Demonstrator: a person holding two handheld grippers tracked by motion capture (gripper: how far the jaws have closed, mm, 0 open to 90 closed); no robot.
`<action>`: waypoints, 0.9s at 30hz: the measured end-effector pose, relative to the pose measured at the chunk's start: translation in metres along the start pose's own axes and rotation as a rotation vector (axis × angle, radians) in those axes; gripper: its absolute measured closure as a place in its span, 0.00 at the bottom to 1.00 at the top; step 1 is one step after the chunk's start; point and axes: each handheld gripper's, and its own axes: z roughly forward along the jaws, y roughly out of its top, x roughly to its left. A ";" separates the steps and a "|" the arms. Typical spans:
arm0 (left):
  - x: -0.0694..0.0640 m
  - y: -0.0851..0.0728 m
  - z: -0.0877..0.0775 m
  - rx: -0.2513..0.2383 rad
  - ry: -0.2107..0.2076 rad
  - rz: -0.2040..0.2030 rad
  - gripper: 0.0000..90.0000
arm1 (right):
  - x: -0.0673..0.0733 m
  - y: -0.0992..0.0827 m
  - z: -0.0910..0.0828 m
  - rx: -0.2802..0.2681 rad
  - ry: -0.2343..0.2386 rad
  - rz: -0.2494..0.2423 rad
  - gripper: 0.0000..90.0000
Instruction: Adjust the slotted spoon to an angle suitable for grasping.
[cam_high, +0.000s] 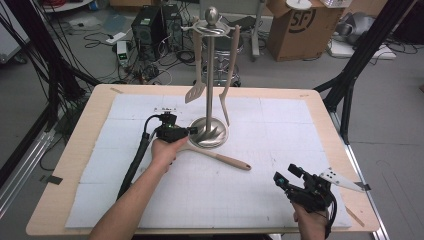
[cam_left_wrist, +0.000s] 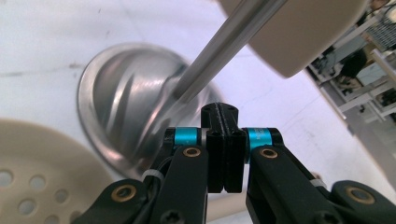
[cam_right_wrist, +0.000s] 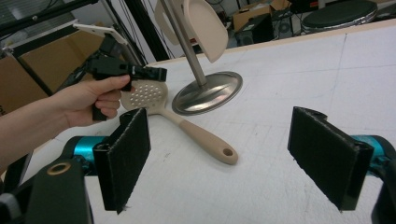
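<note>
**Two grippers, one near the stand**

The right gripper waits wide open near the bench edge. The skimmer lies flat beside the stand's base. The left gripper, jaws closed empty, could knock the stand.

Even, diffuse light falls from overhead across the high view; the white worktop reads bright without blowing out, and shadows under the utensil stand are faint and short. The floor toward the upper left of the frame is dimmer. Detail in that view is soft and slightly compressed. In the left gripper view the stand's polished base carries streaked glare and mirrored reflections; the pole and the beige utensil at the upper right are blurred from closeness, and the background at the right edge is out of focus. The right gripper view is bright, with straight lines bowing near the edges and its own jaws slightly soft.
</note>
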 end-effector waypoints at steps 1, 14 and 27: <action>0.001 -0.001 0.002 0.017 0.014 0.002 1.00 | 0.000 0.000 0.000 0.001 -0.001 0.002 0.22; 0.009 -0.008 0.011 0.079 0.066 -0.010 1.00 | -0.001 0.000 -0.002 -0.006 -0.001 0.004 0.22; 0.013 -0.014 0.018 0.146 0.084 -0.004 1.00 | -0.002 0.000 -0.003 -0.005 -0.002 0.005 0.22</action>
